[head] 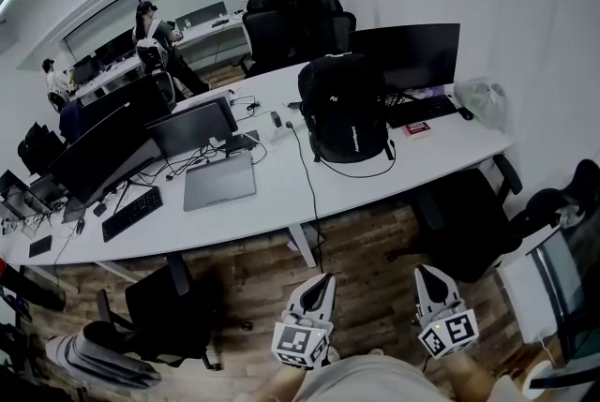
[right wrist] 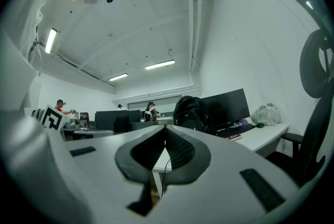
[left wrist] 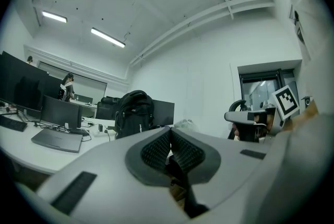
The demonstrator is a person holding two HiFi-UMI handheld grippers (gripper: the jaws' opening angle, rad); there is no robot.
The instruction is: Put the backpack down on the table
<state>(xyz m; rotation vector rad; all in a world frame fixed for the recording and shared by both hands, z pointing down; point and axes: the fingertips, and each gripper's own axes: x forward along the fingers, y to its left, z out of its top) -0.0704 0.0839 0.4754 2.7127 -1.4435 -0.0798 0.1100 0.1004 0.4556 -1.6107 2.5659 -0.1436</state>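
On the long white table (head: pixel 281 213), toward its far edge and right of the middle, the black backpack (head: pixel 347 110) stands upright, and its contents don't show. A dark monitor (head: pixel 408 53) stands just behind it. A crumpled plastic bag (head: pixel 483 100) sits at the table's right end, contents unclear. You hold your left gripper (head: pixel 322 280) and right gripper (head: pixel 424 272) level over the wooden floor (head: pixel 375 236), short of the table's near edge, both pointing toward it, jaws pressed together on nothing.
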